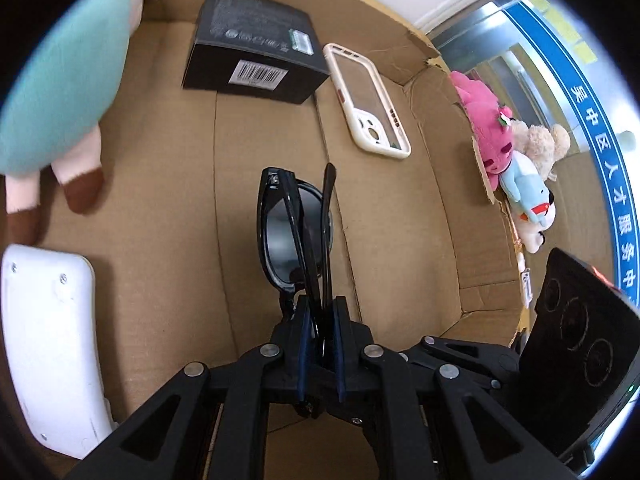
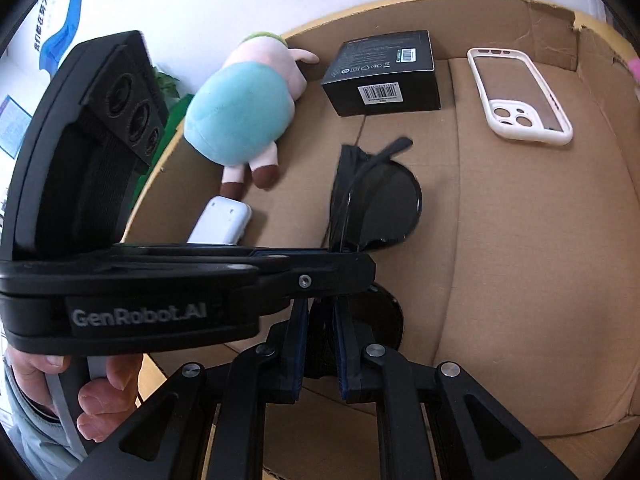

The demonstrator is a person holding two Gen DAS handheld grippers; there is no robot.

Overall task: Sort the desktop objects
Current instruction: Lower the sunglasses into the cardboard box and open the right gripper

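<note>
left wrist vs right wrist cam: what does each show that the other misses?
Left wrist only: plush pile beyond the cardboard box's torn wall, and the right gripper side-on.

Right wrist only: the person's hand on the left gripper, seen side-on and shut on the sunglasses.

Both: sunglasses, black carton, clear phone case, teal plush, white device.

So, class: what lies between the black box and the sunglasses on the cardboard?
Nothing: in the right wrist view, bare cardboard separates the black box from the sunglasses. The left wrist view shows the same.
</note>
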